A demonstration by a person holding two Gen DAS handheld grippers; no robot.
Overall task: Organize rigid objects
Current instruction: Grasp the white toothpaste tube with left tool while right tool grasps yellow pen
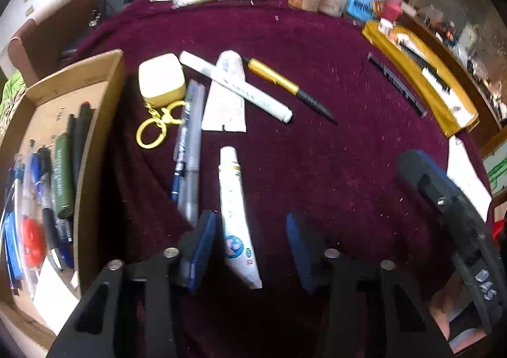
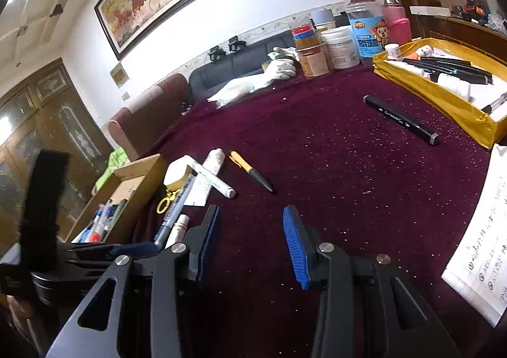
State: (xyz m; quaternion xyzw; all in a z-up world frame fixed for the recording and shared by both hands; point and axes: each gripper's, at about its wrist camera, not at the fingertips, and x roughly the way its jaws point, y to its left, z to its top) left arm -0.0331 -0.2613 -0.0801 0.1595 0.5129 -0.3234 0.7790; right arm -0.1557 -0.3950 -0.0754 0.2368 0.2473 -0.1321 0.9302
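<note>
My left gripper is open, its blue pads either side of a small white tube lying on the maroon cloth. Beyond it lie two grey pens, a cream box with a yellow keyring, a white marker across a flattened white tube, and a gold and black pen. My right gripper is open and empty, low over the cloth; it also shows at the right of the left wrist view. A black marker lies alone at the right.
A wooden box holding pens stands at the left. A yellow tray with markers stands at the right. Jars and a white glove are at the far edge. A printed paper sheet lies at the near right.
</note>
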